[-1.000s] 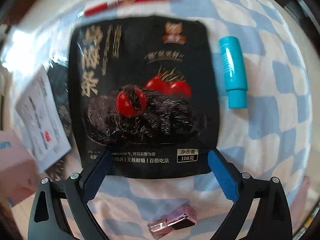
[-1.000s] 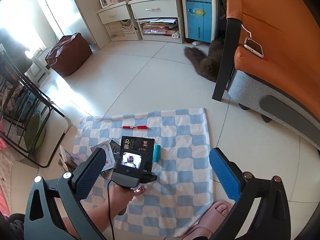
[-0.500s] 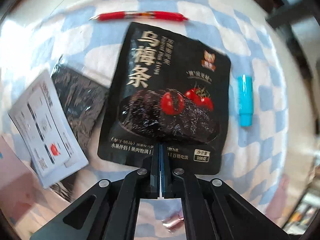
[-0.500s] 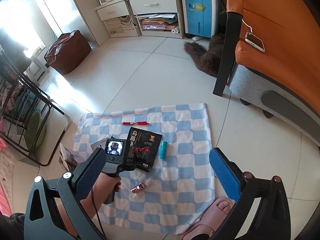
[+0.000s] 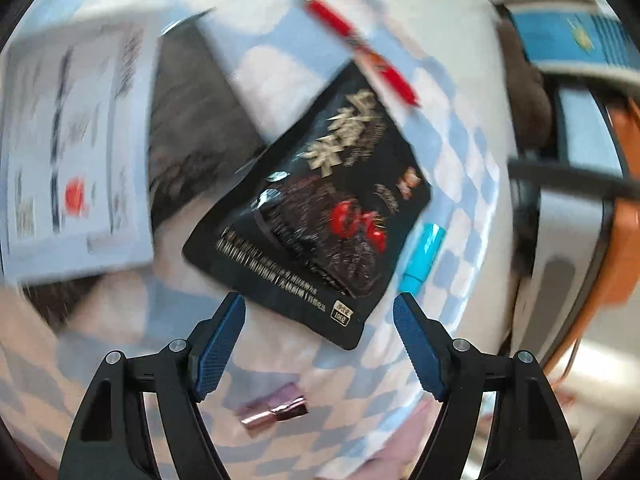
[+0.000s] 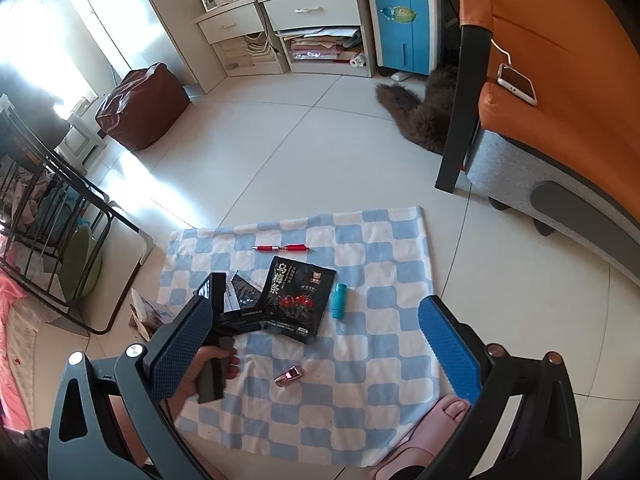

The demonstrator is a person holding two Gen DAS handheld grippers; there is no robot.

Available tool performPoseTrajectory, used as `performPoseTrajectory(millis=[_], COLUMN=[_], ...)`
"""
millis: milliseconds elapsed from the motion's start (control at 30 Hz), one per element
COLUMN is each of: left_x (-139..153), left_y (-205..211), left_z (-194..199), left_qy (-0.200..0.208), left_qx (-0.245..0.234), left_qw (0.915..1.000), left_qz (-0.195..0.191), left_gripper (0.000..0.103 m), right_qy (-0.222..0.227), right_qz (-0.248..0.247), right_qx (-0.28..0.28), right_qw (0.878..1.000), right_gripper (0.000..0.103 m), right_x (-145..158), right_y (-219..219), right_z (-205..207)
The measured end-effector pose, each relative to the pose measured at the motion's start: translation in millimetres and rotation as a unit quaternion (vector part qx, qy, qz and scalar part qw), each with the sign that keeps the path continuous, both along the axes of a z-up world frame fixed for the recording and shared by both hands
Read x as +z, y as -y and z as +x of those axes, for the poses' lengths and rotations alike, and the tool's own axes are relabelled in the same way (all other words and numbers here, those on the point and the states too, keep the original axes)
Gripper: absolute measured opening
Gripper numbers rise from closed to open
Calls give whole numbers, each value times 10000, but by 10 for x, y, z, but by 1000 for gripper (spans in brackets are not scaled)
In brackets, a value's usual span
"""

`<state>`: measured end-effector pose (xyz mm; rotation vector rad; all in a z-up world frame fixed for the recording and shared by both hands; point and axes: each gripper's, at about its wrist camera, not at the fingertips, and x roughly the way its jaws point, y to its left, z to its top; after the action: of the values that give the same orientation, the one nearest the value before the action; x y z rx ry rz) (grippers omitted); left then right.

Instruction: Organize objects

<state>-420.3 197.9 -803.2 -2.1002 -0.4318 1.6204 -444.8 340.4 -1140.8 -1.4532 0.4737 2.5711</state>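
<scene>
Left tool (image 5: 319, 312) opening w/ nothing between its fingers, black snack pouch (image 5: 316, 216) just ahead on checked cloth (image 6: 360, 360). Right tool (image 6: 316, 344) apart, empty. Teal tube (image 6: 339, 294) beside pouch; cloth's right half mostly bare.

Left gripper (image 5: 319, 312) tilts downward, fingers opening, empty; right gripper (image 6: 316, 344) hangs wide apart, empty

Home living room, orange sofa (image 6: 560, 80), drawers (image 6: 312, 12)
</scene>
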Motion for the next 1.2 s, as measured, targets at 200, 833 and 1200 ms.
performPoseTrajectory(millis=[200,833,1200], left_x=[12,-39,-42], left_y=[325,-197,-500], left_z=[196,574,334], left_qy=[289,-99,393], left_qx=[937,2957,2248], left_qw=[9946,9496,9565], left_qz=[-326,-1031,-1818], left_gripper=[75,80,33], right_qy=[38,245,355], right_qz=[-23,-241,-681], right_qx=[-22,-143,-381], right_qw=[10000,9993,9963], right_gripper=[103,103,103], right_x=[9,-114,-153], right_y=[12,-164,-382], right_z=[10,43,134])
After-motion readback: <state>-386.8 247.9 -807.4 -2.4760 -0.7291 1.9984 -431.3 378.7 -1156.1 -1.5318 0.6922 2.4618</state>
